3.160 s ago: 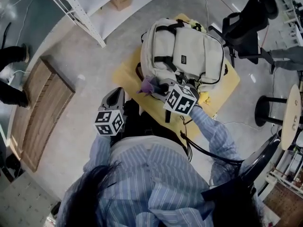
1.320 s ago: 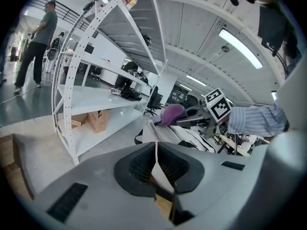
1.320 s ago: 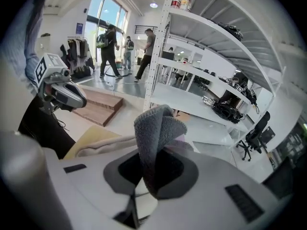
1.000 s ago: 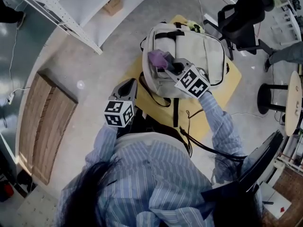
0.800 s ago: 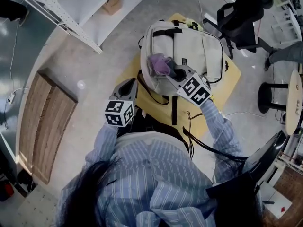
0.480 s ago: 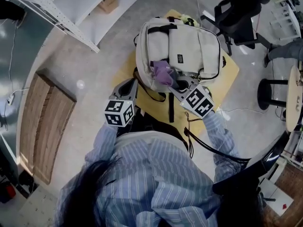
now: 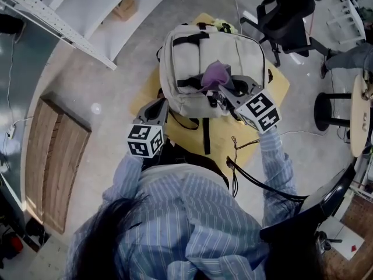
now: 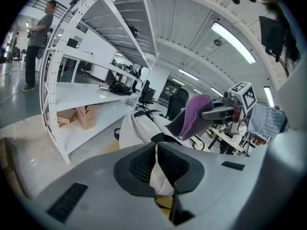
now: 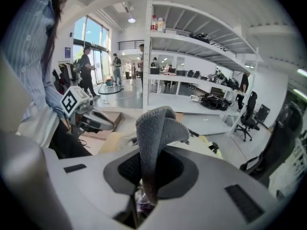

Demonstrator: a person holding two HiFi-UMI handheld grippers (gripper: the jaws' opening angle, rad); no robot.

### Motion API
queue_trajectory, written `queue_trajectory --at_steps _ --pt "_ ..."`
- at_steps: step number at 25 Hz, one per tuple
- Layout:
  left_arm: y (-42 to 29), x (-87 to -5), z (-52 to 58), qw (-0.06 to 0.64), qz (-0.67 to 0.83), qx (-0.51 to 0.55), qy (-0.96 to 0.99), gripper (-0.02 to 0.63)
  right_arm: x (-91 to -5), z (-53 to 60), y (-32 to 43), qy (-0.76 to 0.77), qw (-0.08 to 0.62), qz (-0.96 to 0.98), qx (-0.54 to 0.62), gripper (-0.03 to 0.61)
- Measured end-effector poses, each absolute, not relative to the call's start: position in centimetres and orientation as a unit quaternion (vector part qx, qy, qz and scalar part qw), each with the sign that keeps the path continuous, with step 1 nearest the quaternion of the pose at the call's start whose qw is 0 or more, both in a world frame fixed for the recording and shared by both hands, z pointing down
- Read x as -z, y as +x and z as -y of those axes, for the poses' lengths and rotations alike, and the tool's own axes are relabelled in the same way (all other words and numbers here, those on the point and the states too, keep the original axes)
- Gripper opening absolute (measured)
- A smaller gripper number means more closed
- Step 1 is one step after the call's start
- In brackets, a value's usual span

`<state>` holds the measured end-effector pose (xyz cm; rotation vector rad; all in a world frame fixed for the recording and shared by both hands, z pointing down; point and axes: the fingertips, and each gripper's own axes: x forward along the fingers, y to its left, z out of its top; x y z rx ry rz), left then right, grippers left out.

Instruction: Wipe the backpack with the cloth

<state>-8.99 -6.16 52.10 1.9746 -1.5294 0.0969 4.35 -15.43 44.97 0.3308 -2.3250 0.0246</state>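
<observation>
Cloth (image 7: pixel 214 74) pinched in my right hand-held gripper (image 7: pixel 224 88), over mid-backpack (image 7: pixel 233 48); bag's long axis runs up-frame from it. Left hand-held gripper (image 7: pixel 156 107) closed, empty, at bag's lower-left.

Head view: bright, even, diffuse overhead light, with soft, short shadows. There is one small glare spot (image 7: pixel 96 107) on the pale floor (image 7: pixel 76 69). Straight lines bow toward the edges. The hair (image 7: pixel 111 238) at the bottom edge is soft.

Left gripper view: lit by ceiling strip lights (image 8: pixel 232 42) that blow out to white. Strong fisheye, so the shelf rack (image 8: pixel 96 92) curves and the corners are black.

Right gripper view: daylight from tall windows (image 9: pixel 91 38) at left, overexposed. It has the same black corners and bent lines. The cloth (image 9: pixel 154 128) reads grey here and purple in the other two views. Parts nearest each lens are slightly out of focus.
</observation>
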Motion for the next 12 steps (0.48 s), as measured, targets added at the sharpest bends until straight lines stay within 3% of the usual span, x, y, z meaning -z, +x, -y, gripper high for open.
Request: queue_trajectory --at_steps 12 --pt "-11.1 -52.7 9.4 0.323 0.575 -0.035 0.751 0.016 -43.0 35.7 1.6 0.248 0.39 0.885 0.057 0.041"
